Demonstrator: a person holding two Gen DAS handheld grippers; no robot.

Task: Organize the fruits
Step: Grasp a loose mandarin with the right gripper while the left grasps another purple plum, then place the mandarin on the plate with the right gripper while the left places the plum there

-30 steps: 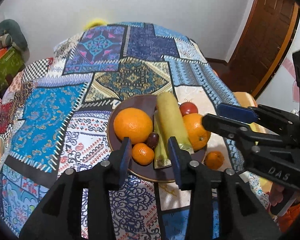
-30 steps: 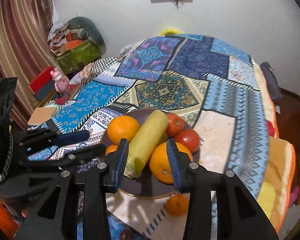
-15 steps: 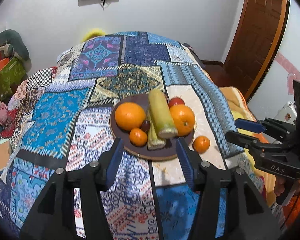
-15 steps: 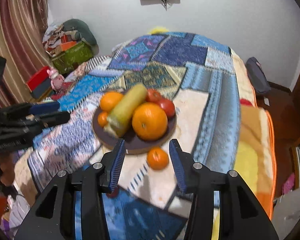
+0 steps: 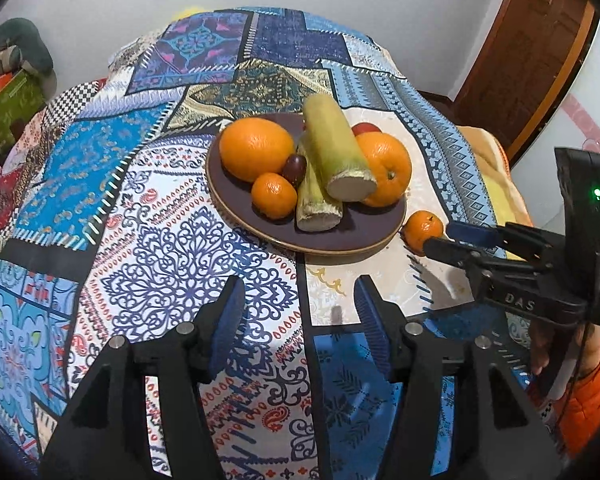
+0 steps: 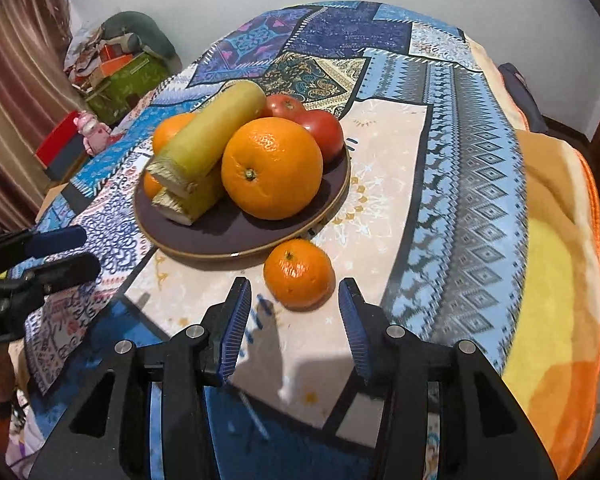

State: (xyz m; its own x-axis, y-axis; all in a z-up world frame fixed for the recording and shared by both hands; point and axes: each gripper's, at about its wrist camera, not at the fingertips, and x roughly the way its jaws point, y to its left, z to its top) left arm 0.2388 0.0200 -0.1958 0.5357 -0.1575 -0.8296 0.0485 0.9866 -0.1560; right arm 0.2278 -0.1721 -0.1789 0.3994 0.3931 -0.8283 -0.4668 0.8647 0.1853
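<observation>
Orange mandarin lies off plate, touching rim, on patchwork bed cover. We set right tool just short of it, jaws parted, empty, framing it for pickup. Left tool open, empty, hanging clear before plate.

Both wrist views look steeply down from close range, from opposite sides, sharing the plate of fruit.
</observation>
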